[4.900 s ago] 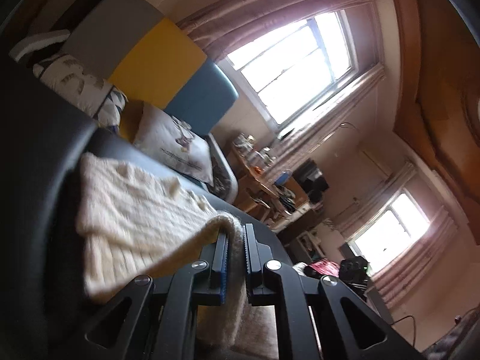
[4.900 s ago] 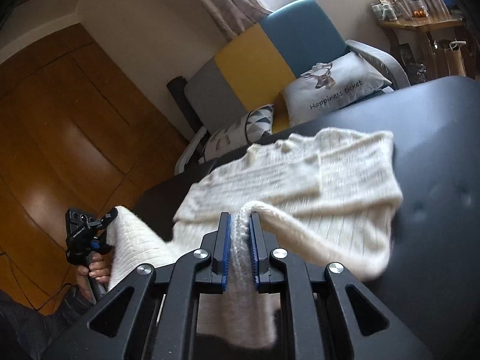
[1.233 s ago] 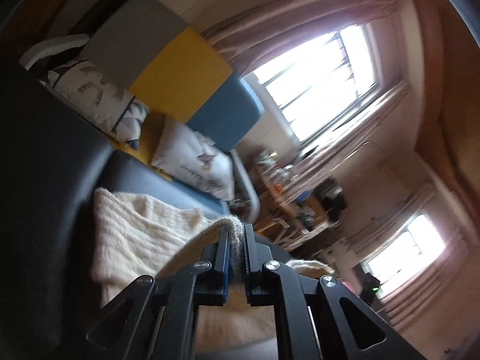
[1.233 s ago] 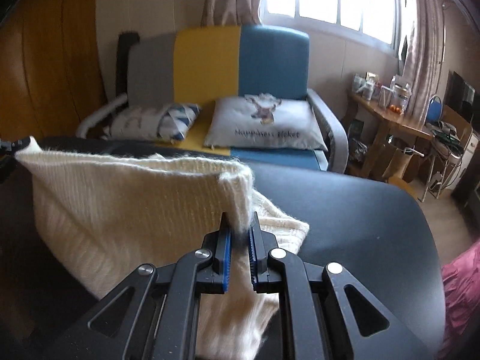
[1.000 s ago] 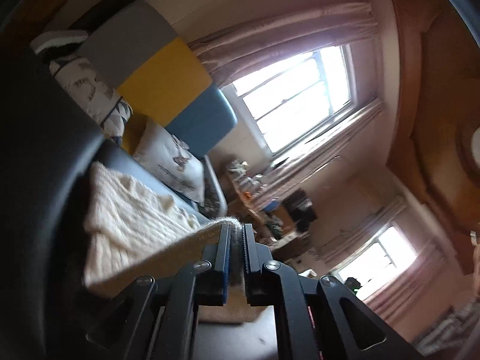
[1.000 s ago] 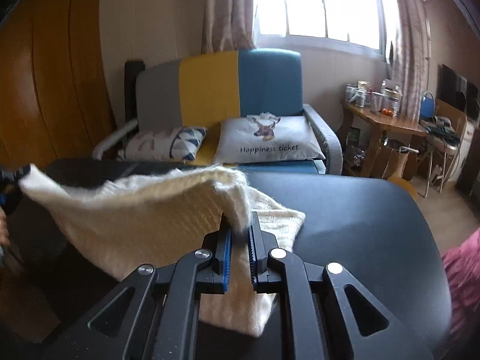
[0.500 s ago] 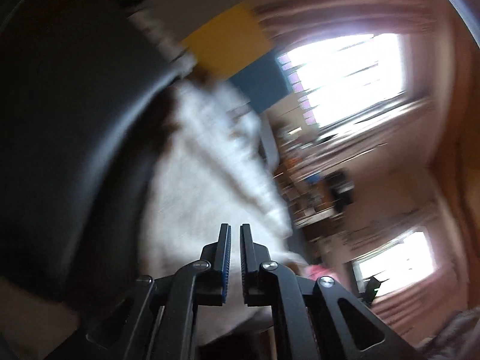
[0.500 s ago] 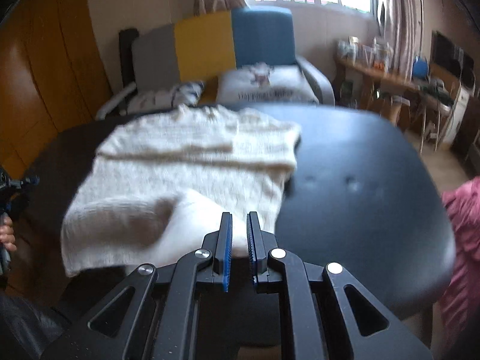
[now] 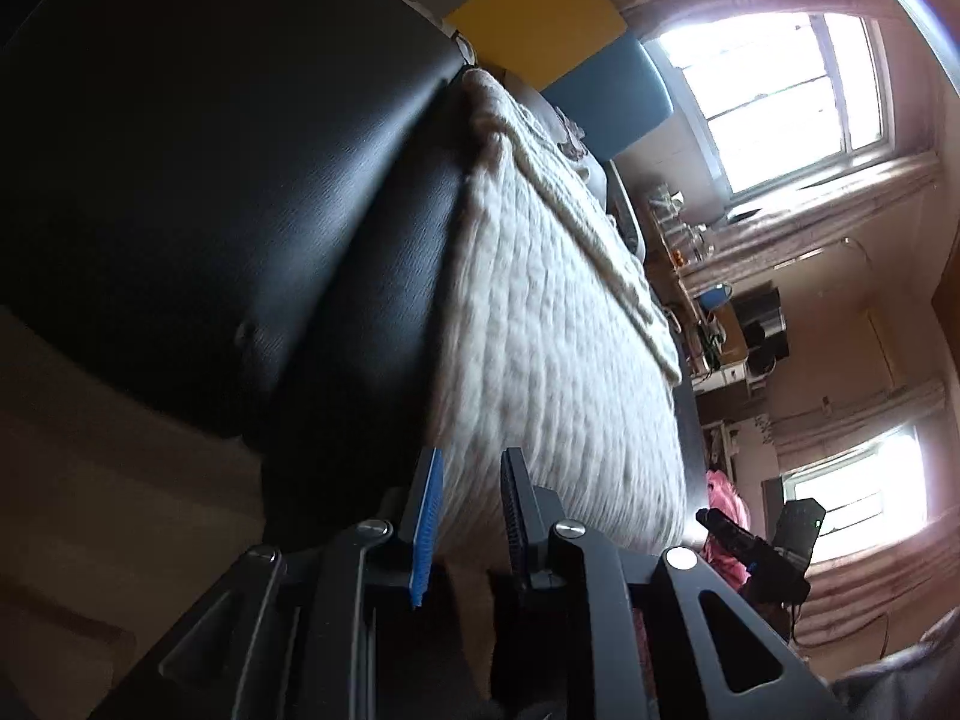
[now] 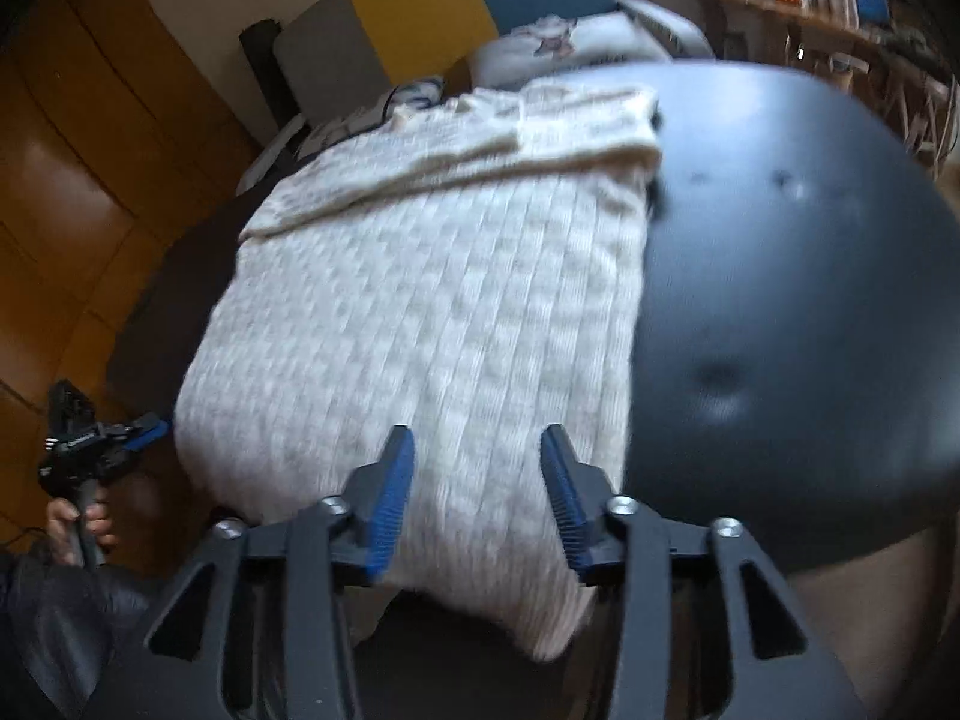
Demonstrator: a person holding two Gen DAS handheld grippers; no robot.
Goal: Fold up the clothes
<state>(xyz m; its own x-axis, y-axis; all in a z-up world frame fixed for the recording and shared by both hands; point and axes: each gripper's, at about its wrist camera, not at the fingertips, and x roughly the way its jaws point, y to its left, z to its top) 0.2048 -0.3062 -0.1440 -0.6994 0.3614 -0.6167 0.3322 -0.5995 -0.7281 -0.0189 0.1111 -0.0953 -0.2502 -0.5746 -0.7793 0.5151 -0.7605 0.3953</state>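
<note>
Sweater (image 10: 432, 312) is down on the table now. A second ago both grippers were pinching its near edge up in the air, with the knit draped in a loose arc between them. Now that edge lies back on the rest of the garment and the jaws on both sides are opening, so this looks like the release at the end of a fold.

Going left to right: the left gripper (image 9: 471, 504) sits at the sweater's near left corner, low and tilted down. Its jaws are only a little apart and still spreading. From the left wrist view the knit shows through the gap beyond the tips, but I can't see the blue pads (image 9: 427, 516) pressing on anything, so I'd call it let go. In the right wrist view the same gripper shows at the far left, with the person's hand (image 10: 81, 519) around its handle.

The right gripper (image 10: 477, 468) is spread wider and hangs just over the near edge of the knit, with nothing caught between its jaws.

Material-wise it's a cream, chunky cable or rib knit, soft and floppy, with long vertical ridges. It lies as a rough rectangle, with a folded band, maybe a sleeve, across the far end. The near right corner droops over the table edge. The table (image 10: 810, 300) is black, rounded and padded like leatherette, with dimples. It looks a bit slick, so the knit might slide if tugged.

My guess is there's at least one more fold to go, since the bundle is still pretty big.
</note>
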